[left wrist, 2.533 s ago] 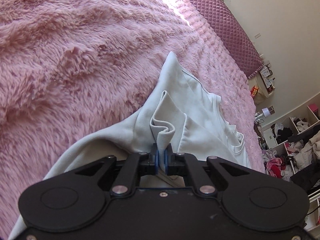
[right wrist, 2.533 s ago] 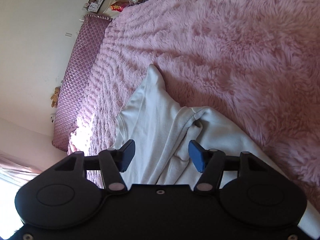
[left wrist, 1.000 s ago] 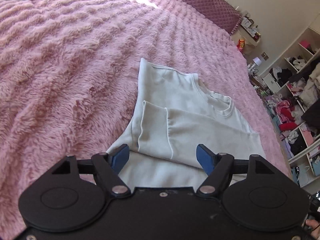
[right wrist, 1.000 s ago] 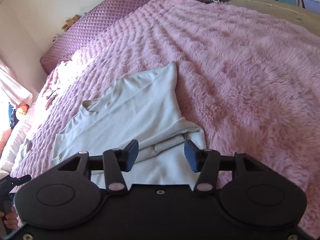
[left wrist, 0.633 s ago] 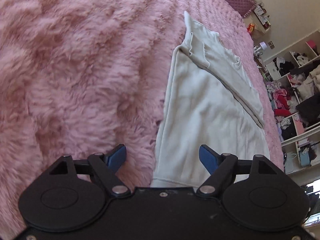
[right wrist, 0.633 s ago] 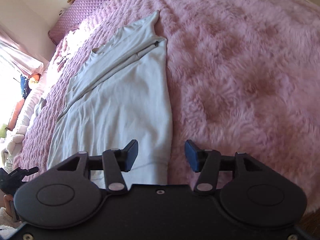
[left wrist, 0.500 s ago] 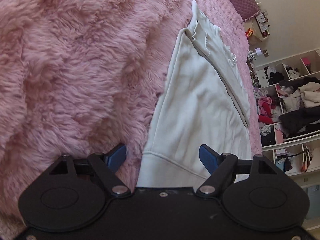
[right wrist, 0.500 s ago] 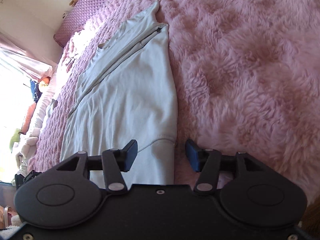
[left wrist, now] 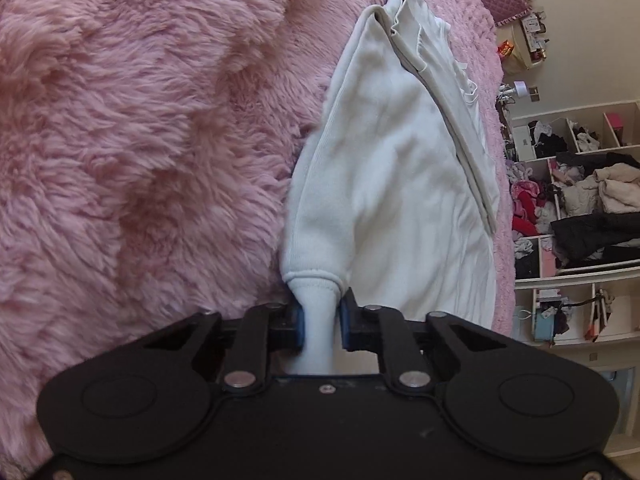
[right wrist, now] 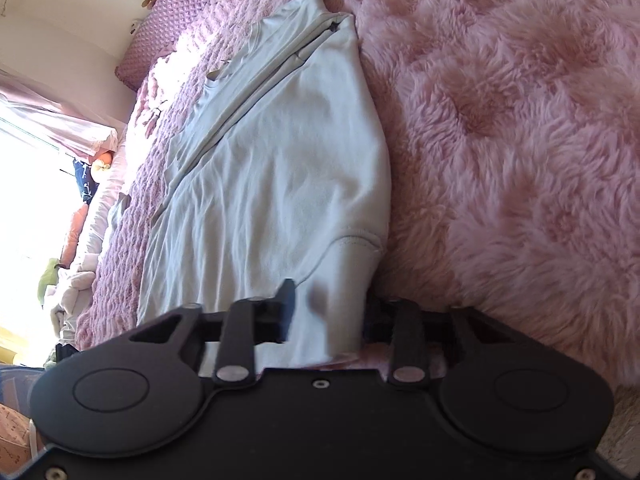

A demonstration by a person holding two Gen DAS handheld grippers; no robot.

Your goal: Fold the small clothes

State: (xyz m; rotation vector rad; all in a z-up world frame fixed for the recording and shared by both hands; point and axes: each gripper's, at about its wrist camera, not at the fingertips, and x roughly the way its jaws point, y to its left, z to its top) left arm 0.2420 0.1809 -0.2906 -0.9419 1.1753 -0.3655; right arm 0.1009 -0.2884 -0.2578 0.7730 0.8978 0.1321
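Observation:
A white long-sleeved shirt [left wrist: 400,160] lies lengthwise on the fluffy pink blanket [left wrist: 140,120], its sleeves folded in over the chest. My left gripper [left wrist: 320,320] is closing on the near hem corner, and its pads squeeze the cloth into a narrow bunch. In the right wrist view the same shirt [right wrist: 280,160] runs away from me. The other hem corner lies flat between the jaws of my right gripper [right wrist: 330,312]. Those jaws are closing and blurred, still a little apart, and the cloth between them is not bunched.
The pink blanket [right wrist: 520,120] covers the whole bed on both sides of the shirt. A quilted purple headboard cushion [right wrist: 188,12] stands at the far end. Open shelves crammed with clothes [left wrist: 580,200] line the wall beyond the bed. A bright window [right wrist: 24,200] is at the left.
Both grippers dropped to the shirt's near hem. The left jaws went from wide open to pinching the hem corner. The right jaws have narrowed around the other corner.

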